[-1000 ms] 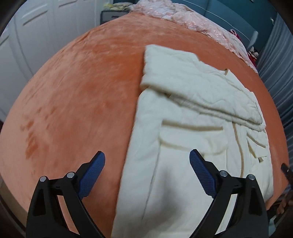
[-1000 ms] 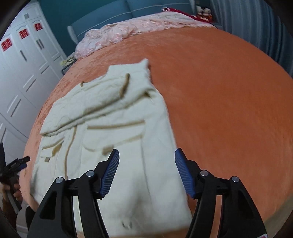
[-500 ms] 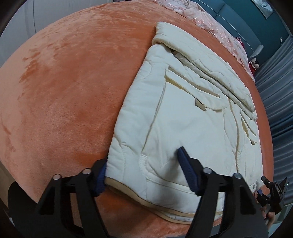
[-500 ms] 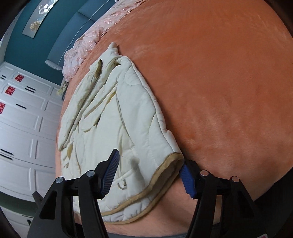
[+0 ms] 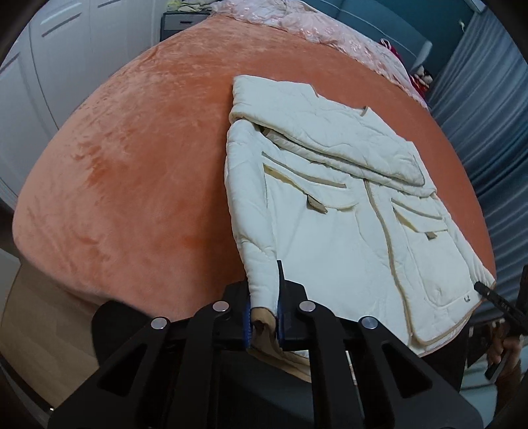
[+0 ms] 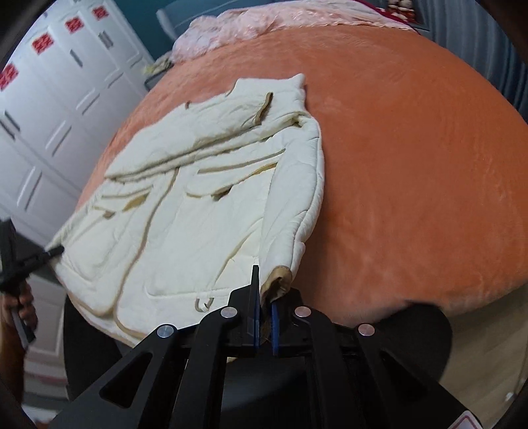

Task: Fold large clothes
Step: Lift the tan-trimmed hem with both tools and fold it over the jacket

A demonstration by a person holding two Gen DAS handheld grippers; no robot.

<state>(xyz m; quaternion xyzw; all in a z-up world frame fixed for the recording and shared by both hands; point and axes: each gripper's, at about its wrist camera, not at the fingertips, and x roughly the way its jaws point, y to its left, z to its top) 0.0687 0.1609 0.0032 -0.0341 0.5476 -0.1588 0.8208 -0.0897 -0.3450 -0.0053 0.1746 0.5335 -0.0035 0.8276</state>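
- At the bottom centre of the left wrist view, our left tongs (image 5: 263,316) are pinched tight on the near hem corner of the cream jacket (image 5: 336,211), with tan lining bunched between the pads.
- At the bottom centre of the right wrist view, our right tongs (image 6: 264,321) are likewise clamped narrow on the other hem corner of the same jacket (image 6: 198,204).
- From both pairs of tongs the jacket runs straight up the frame, away from us, across the orange bed (image 5: 138,158); its sleeves are already laid across the upper part.
- We judge that the long axis, hem near and collar far, sets the coming fold: carry the hem up-frame towards the collar.
- Neither hand is nearer: each holds its own corner, so both should travel level, or the fold will skew.
- A pink quilt (image 5: 316,24) lies at the top of the frame, well apart from the jacket.
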